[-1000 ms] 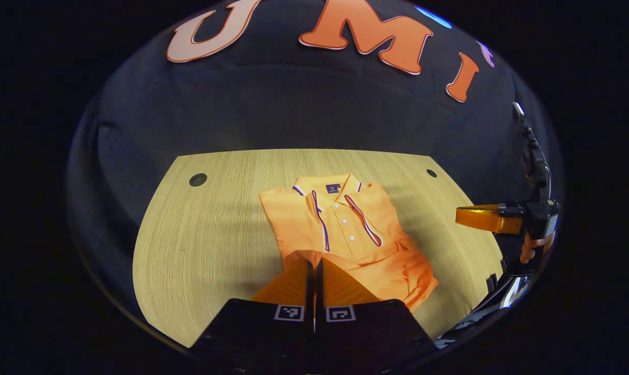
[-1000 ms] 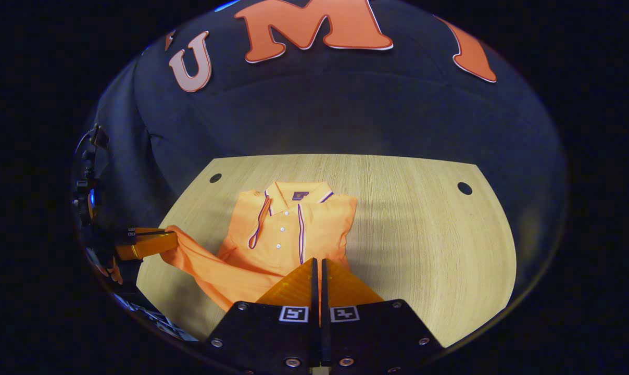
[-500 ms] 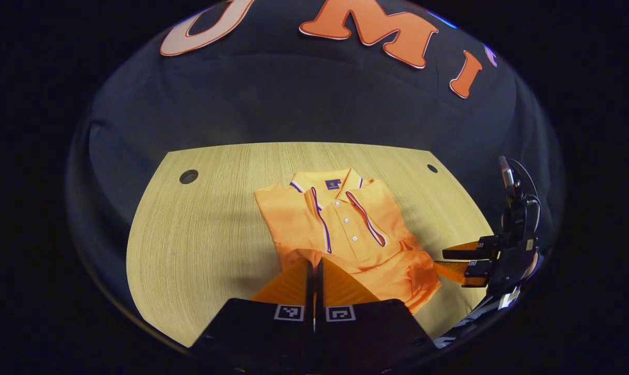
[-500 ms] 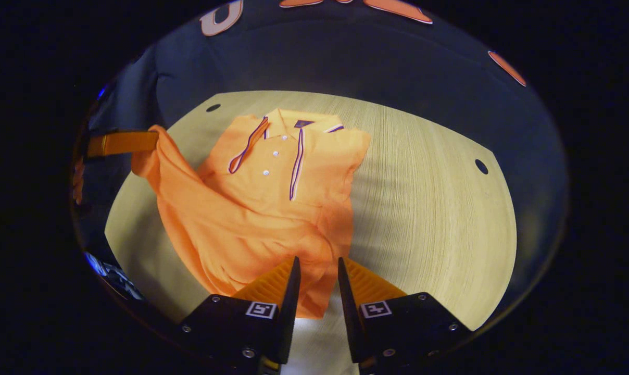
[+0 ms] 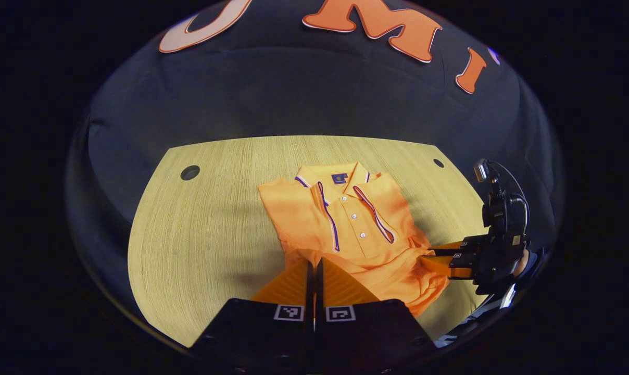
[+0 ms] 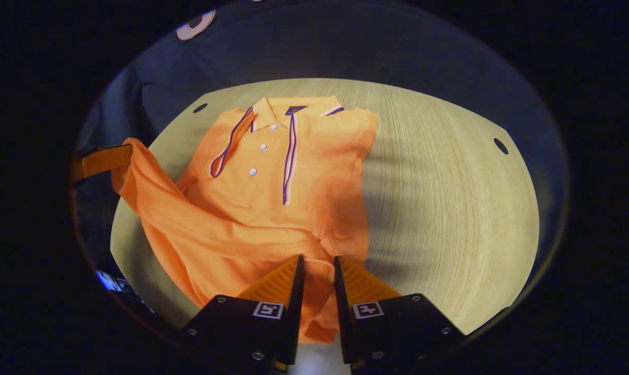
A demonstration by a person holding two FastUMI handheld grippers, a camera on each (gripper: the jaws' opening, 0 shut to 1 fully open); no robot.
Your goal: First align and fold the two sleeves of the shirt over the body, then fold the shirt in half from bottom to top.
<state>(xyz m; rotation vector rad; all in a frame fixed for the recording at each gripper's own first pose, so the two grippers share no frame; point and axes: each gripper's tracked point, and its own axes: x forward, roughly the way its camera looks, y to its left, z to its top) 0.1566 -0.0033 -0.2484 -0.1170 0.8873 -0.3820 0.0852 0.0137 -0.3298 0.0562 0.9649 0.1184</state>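
Observation:
An orange polo shirt [image 5: 346, 219] lies collar-away on the wooden table [image 5: 200, 234], with its sleeves folded in over the body. My left gripper [image 5: 314, 265] is shut on the shirt's near left hem corner. In the right gripper view, that corner of the shirt [image 6: 273, 182] hangs lifted from the left gripper [image 6: 129, 153]. My right gripper [image 6: 318, 263] is open, low at the near right hem, with orange fabric lying in the gap between its fingers. In the left gripper view the right gripper [image 5: 429, 256] shows at the shirt's right edge.
The table has a round hole [image 5: 190, 172] near its far left corner and another hole [image 6: 500, 146] at the far right. Bare wood [image 6: 450, 208] stretches to the right of the shirt. The booth's black cloth wall rises behind the table.
The right gripper has come down from above the table to the shirt's near hem and opened around the fabric. The left gripper stays shut and has raised its corner.

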